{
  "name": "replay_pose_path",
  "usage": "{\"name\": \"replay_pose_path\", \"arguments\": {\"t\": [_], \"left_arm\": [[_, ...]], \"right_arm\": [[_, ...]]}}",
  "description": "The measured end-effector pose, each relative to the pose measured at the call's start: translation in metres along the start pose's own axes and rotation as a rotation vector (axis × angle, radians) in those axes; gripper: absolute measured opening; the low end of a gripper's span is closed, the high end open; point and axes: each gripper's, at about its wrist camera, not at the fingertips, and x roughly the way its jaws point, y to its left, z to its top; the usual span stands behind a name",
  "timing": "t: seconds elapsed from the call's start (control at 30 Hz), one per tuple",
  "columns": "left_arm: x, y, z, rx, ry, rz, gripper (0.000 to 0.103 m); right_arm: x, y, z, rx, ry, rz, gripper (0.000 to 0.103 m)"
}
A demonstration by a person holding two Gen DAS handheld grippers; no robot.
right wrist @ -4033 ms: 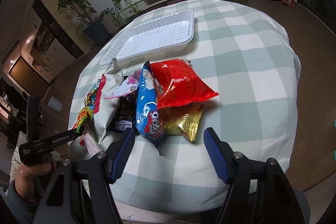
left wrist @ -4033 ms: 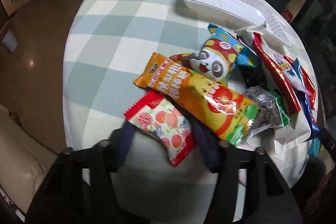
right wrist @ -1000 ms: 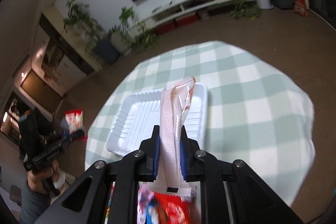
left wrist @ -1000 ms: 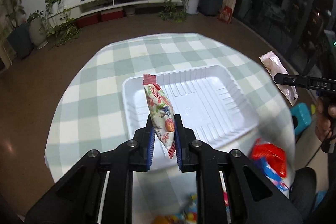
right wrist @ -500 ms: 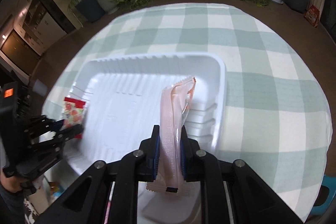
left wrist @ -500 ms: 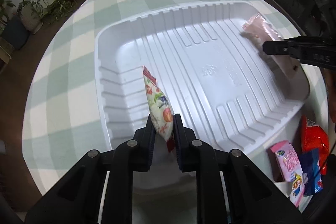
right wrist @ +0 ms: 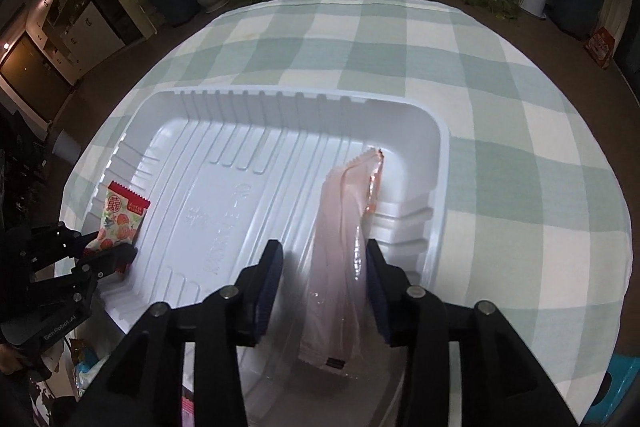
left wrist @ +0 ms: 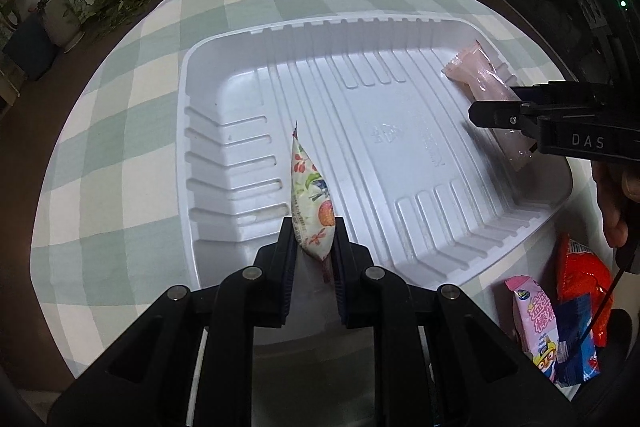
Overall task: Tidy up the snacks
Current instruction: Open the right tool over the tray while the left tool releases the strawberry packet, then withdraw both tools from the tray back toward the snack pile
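So the round desk (right wrist: 500,131) with the green and cream check cloth takes up most of both views, and the big white ribbed plastic tray (left wrist: 384,131) sits pretty much in the middle of it.

Left gripper (left wrist: 313,247) is over the tray's near left corner, jaws narrow and pinched on the fruit-print snack packet (left wrist: 310,203), which stands on edge between them with its tip pointing toward the far edge of the desk. From the right wrist view you can see that packet's red top edge (right wrist: 120,213) at the tray's left end wall; can't tell if it's touching the tray floor.

Right gripper (right wrist: 324,267) is at the tray's right end, jaws spread wider than the pale pink snack packet (right wrist: 344,247) between them. The packet leans against the right finger, and there's a clear gap on the left side. Its far tip reaches toward the tray's right end wall. In the left wrist view it looks like it's lying along that wall.

Leftover snacks sit at the desk's near right edge, just outside the tray: a red bag (left wrist: 580,279), a pink packet (left wrist: 532,315) and a blue packet (left wrist: 576,343) bunched together.
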Motion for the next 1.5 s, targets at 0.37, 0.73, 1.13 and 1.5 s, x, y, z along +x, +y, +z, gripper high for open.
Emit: {"name": "replay_pose_path", "arguments": {"t": [0.37, 0.73, 1.13, 1.5], "left_arm": [[0.002, 0.000, -0.006, -0.004, 0.045, 0.013, 0.016], [-0.005, 0.006, -0.015, -0.048, 0.052, -0.027, 0.016], [-0.064, 0.014, -0.017, -0.101, -0.081, -0.079, 0.070], [-0.148, 0.015, -0.137, -0.270, -0.156, -0.088, 0.083]], "right_arm": [[-0.003, 0.003, 0.001, -0.035, -0.023, -0.007, 0.054], [-0.008, 0.008, 0.010, -0.046, -0.053, 0.039, 0.073], [-0.066, 0.014, 0.002, -0.144, -0.139, -0.023, 0.081], [-0.181, -0.005, -0.102, -0.021, -0.327, 0.186, 0.096]]}}
